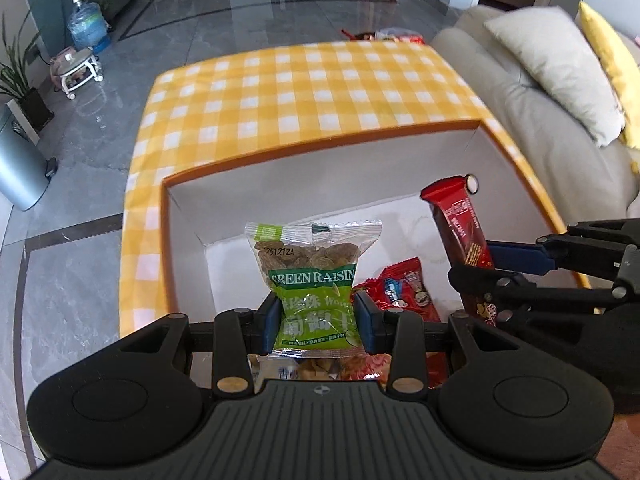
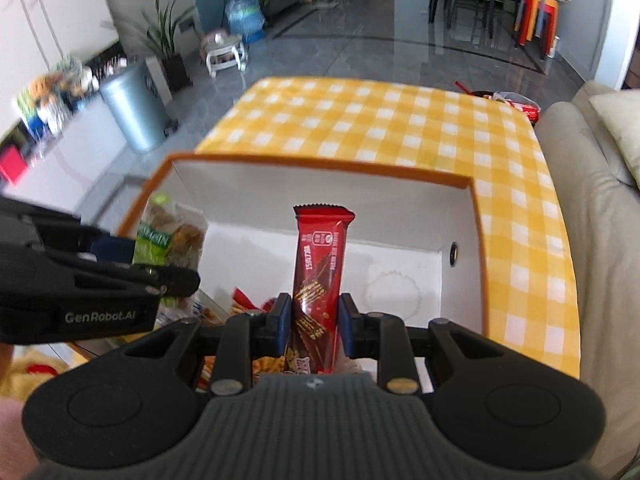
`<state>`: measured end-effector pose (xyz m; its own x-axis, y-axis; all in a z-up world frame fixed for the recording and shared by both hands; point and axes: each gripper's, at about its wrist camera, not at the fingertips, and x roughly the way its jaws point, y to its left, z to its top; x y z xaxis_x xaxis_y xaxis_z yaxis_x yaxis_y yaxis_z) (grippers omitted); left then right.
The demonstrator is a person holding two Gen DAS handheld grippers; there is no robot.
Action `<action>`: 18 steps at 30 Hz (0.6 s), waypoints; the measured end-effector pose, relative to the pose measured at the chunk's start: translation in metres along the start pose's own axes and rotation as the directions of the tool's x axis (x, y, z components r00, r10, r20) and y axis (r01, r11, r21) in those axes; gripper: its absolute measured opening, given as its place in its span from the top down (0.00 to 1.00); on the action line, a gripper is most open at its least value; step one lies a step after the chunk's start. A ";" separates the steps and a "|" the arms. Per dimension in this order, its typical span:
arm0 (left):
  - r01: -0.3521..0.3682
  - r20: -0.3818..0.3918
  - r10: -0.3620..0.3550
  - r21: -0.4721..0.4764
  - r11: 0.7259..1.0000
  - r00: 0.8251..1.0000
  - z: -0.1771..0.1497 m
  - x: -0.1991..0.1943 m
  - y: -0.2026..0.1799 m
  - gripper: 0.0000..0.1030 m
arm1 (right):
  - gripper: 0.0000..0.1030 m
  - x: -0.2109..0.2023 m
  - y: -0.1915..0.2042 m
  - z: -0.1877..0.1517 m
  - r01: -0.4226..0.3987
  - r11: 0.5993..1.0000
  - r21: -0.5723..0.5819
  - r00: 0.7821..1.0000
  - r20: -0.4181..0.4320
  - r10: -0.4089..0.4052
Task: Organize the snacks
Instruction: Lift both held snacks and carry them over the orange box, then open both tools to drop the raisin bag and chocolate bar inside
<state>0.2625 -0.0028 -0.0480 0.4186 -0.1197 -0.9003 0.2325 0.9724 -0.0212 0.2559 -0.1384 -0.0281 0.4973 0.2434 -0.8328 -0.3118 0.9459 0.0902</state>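
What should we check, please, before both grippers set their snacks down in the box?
1. Left gripper shut on the green raisin packet: ok.
2. Right gripper shut on the red chocolate bar: ok.
3. Both snacks held over the open white box: ok.
4. Bare floor in the box's far half for placing: ok.
5. Red snack packets lying below the raisin packet could be in the way: cannot tell.
6. Gap between the two grippers: cannot tell.
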 end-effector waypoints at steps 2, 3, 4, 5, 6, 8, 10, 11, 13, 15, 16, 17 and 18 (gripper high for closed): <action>-0.004 -0.015 0.004 0.017 1.000 1.000 0.001 0.009 -0.002 0.58 | 0.79 0.011 0.003 0.001 0.023 0.999 -0.039 1.000 -0.021 -0.024; -0.003 -0.021 0.004 0.025 1.000 1.000 0.002 0.014 -0.003 0.58 | 0.79 0.017 0.004 0.000 0.033 0.998 -0.062 0.999 -0.034 -0.035; -0.003 -0.029 0.004 0.031 1.000 1.000 0.003 0.018 -0.003 0.58 | 0.79 0.022 0.006 0.000 0.038 0.996 -0.078 0.998 -0.043 -0.042; -0.002 -0.037 0.003 0.035 0.999 0.999 0.003 0.022 -0.003 0.58 | 0.79 0.026 0.006 -0.001 0.044 0.995 -0.091 0.997 -0.052 -0.049; 0.001 -0.046 0.001 0.040 0.999 0.999 0.003 0.026 -0.003 0.58 | 0.79 0.032 0.007 -0.002 0.050 0.993 -0.104 0.997 -0.060 -0.057; 0.006 -0.059 -0.004 0.043 0.999 0.998 0.003 0.033 -0.003 0.58 | 0.79 0.042 0.007 -0.002 0.059 0.991 -0.120 0.995 -0.072 -0.068; 0.003 -0.070 0.000 0.046 0.999 0.998 0.003 0.037 -0.002 0.58 | 0.79 0.050 0.008 -0.004 0.075 0.988 -0.136 0.993 -0.083 -0.087; 0.002 -0.070 0.001 0.045 0.999 0.998 0.003 0.039 -0.002 0.58 | 0.79 0.054 0.008 -0.004 0.083 0.986 -0.148 0.991 -0.087 -0.097; -0.008 -0.073 0.011 0.047 0.999 0.997 0.004 0.042 -0.001 0.59 | 0.79 0.059 0.010 -0.005 0.090 0.983 -0.162 0.990 -0.094 -0.106; -0.018 -0.079 0.022 0.048 0.999 0.997 0.005 0.046 -0.002 0.59 | 0.79 0.062 0.011 -0.004 0.092 0.980 -0.175 0.989 -0.102 -0.111; -0.022 -0.078 0.026 0.051 0.998 0.997 0.004 0.047 -0.002 0.59 | 0.79 0.062 0.013 -0.005 0.096 0.979 -0.182 0.988 -0.105 -0.117; -0.028 -0.076 0.032 0.051 0.998 0.997 0.004 0.048 -0.002 0.59 | 0.79 0.065 0.014 -0.004 0.101 0.976 -0.190 0.986 -0.109 -0.123; -0.034 -0.074 0.038 0.051 0.998 0.997 0.004 0.049 -0.002 0.59 | 0.79 0.066 0.015 -0.004 0.108 0.974 -0.200 0.985 -0.112 -0.132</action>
<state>0.2865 -0.0112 -0.0904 0.3607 -0.0674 -0.9302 0.2623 0.9645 0.0319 0.2810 -0.1086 -0.0841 0.4403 0.0911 -0.8932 -0.4120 0.9044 -0.1109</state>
